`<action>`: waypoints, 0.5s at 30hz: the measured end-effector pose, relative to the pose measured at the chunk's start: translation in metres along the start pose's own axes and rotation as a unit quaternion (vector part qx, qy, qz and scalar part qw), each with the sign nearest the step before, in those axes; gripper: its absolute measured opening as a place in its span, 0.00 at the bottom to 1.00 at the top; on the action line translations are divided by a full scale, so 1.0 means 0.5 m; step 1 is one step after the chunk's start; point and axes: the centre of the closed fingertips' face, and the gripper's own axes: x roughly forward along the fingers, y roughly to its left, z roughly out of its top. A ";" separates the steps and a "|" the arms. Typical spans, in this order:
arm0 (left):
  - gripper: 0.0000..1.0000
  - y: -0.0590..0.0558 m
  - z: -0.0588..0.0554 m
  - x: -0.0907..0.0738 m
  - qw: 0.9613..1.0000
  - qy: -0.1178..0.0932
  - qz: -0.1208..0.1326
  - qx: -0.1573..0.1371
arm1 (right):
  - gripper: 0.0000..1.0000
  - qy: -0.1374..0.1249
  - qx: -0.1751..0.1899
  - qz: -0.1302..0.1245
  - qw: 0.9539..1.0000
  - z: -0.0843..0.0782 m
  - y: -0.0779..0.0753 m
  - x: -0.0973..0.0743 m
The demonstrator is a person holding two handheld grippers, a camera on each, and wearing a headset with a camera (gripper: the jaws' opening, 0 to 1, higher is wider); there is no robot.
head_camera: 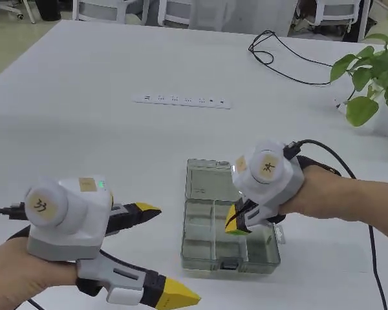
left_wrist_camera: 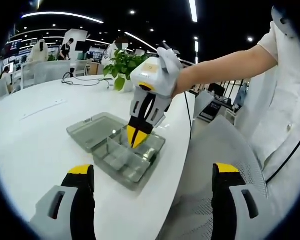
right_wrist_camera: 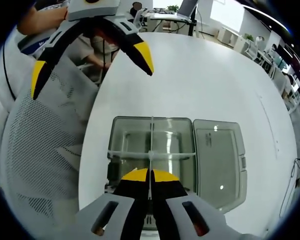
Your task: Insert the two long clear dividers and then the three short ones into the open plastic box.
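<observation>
One open plastic box [head_camera: 200, 236] on the white table [head_camera: 84, 116], its lid [right_wrist_camera: 217, 155] flat. My right gripper [right_wrist_camera: 150, 175] is pinched on one clear divider [right_wrist_camera: 151, 142] standing in the box — a second divider [right_wrist_camera: 172, 156] crosses it. My left gripper [head_camera: 168, 255] is beside the box, jaws apart — any more clear pieces are too faint to count.

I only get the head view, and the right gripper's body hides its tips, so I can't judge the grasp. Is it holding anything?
Observer: Yes. The right gripper view shows the right gripper shut on a thin clear divider, seen edge-on.
Operator: How low is it?
Observer: From the side, in the left gripper view, its yellow tips appear to reach down inside the box.
Operator: Anything seated yet?
Observer: The right gripper view shows a second divider spanning the box, crossing the held one.
</observation>
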 end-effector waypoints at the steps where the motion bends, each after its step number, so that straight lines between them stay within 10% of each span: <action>1: 1.00 0.001 0.000 0.000 1.000 0.000 0.000 0.000 | 0.03 0.001 0.000 -0.001 1.000 -0.001 0.000 0.001; 15: 1.00 -0.004 0.010 0.004 1.000 -0.009 -0.003 0.000 | 0.03 0.005 -0.005 -0.009 1.000 -0.002 0.000 0.003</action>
